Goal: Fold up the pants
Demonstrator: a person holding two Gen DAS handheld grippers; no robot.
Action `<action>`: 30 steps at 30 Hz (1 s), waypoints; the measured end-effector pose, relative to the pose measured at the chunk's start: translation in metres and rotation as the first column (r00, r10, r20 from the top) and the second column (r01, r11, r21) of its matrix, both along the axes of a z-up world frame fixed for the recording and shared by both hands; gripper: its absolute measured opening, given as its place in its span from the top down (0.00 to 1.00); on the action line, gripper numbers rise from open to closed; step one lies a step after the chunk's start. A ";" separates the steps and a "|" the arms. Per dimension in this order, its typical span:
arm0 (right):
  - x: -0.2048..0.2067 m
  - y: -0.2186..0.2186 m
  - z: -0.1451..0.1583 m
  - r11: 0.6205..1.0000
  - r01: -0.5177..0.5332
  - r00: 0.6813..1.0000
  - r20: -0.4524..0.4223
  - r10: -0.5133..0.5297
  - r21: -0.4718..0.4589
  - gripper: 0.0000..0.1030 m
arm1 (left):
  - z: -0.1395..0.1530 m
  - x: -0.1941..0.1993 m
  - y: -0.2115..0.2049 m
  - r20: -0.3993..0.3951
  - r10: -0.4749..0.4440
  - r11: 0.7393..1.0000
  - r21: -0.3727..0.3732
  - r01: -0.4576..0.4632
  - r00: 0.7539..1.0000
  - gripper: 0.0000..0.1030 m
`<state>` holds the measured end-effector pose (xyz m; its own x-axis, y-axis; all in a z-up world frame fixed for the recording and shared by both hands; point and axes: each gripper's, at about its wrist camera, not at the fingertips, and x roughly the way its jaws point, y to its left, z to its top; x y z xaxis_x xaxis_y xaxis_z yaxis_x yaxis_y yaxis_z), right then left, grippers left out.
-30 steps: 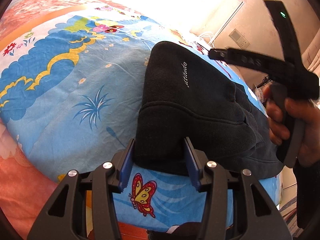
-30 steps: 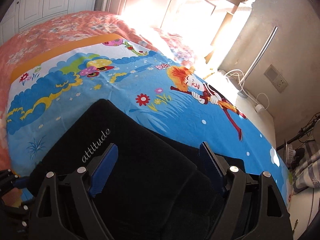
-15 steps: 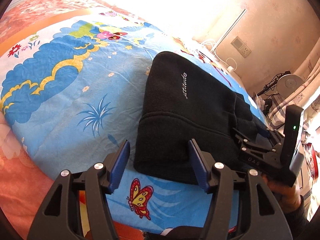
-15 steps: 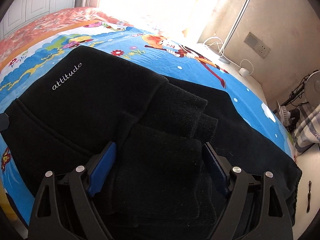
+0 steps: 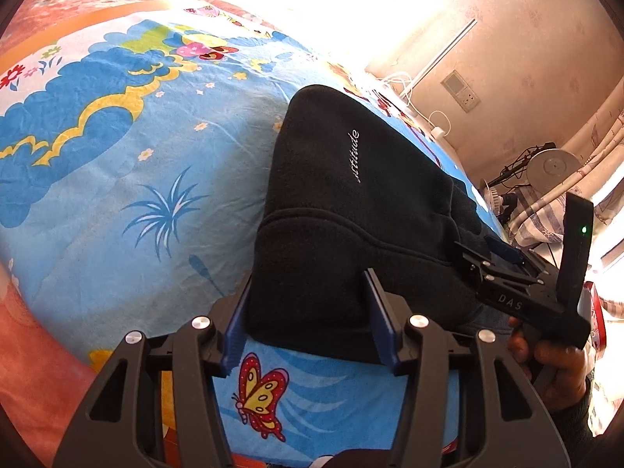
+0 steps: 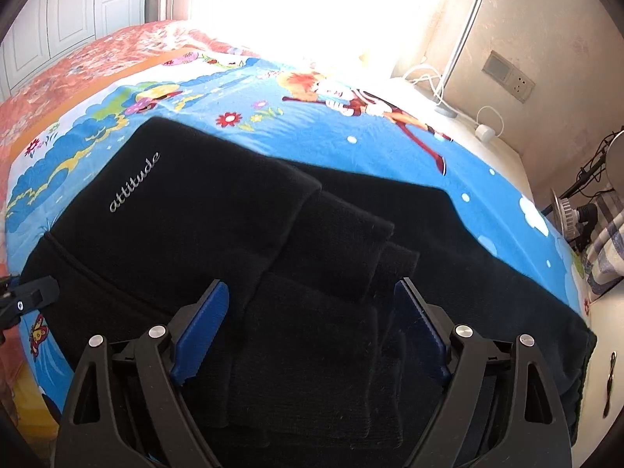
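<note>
A bed with a blue cartoon sheet is carrying the folded black pants, lying near its edge. The left hand-held gripper, angled downward, has just been closing, its jaws straddling the pants' near corner. The right hand-held gripper, held in a hand, is hanging spread wide over the folded cuffs.

A home bedroom: a bed with a cartoon-print sheet fills the view, white wardrobe doors behind its far end, a wall socket and fan beside it.
</note>
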<state>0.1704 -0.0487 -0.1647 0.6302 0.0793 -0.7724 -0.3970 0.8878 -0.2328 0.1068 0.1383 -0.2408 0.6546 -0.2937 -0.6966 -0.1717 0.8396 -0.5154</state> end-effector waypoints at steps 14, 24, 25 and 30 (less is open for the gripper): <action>0.084 0.019 -0.018 0.986 0.035 0.999 0.045 -0.028 -0.161 0.18 | 0.001 0.000 -0.004 -0.010 0.011 0.999 0.032 -0.010 1.000 0.44; -0.009 0.001 0.017 0.999 -0.013 0.999 0.049 0.015 -0.048 0.24 | 0.002 0.000 -0.007 -0.004 0.008 0.998 0.062 -0.008 1.000 0.46; -0.014 -0.003 0.013 0.999 -0.005 0.999 0.041 0.008 -0.053 0.24 | 0.002 0.000 -0.008 -0.004 0.009 0.998 0.065 -0.008 1.000 0.46; -0.014 -0.025 -0.015 1.000 0.029 0.999 -0.023 -0.029 -0.002 0.21 | 0.003 0.000 -0.009 -0.012 0.022 0.997 0.075 -0.021 1.000 0.43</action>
